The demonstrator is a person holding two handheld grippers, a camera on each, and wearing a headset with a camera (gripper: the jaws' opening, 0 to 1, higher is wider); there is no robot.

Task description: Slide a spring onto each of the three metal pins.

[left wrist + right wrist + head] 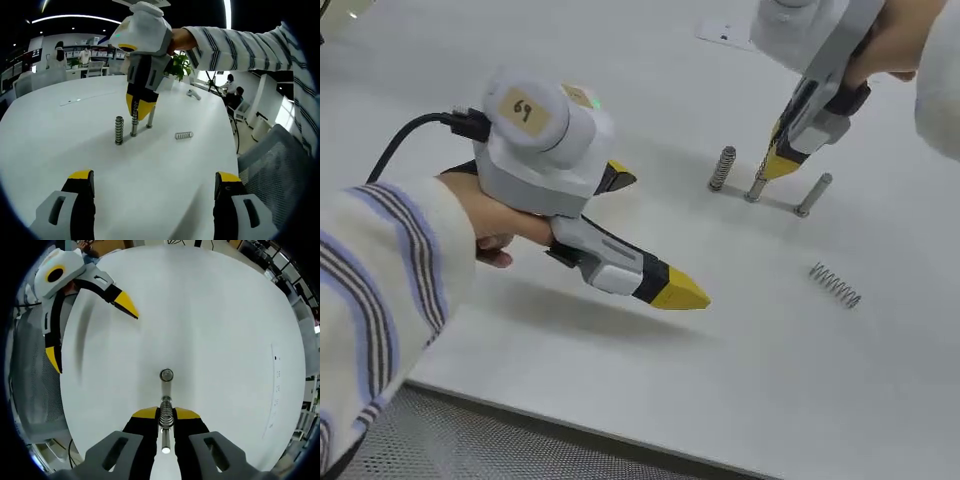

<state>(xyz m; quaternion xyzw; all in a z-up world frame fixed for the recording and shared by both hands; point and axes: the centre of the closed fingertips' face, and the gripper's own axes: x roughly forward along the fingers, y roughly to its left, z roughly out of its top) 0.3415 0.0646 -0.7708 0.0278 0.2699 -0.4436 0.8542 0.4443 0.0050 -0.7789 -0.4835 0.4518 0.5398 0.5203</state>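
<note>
Right gripper (167, 413) grips spring (167, 420) on pin (165, 439); left gripper (154, 176) (jaws apart) — aloft.

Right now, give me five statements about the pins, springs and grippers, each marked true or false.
1. One end pin already wears a fitted spring. True.
2. The right gripper is open and empty. False: its jaws are shut on a spring at the middle pin.
3. The left gripper has its jaws wide apart, holding nothing. True.
4. Two loose springs lie on the table. False: one loose spring lies there.
5. The other end pin is bare. True.
</note>
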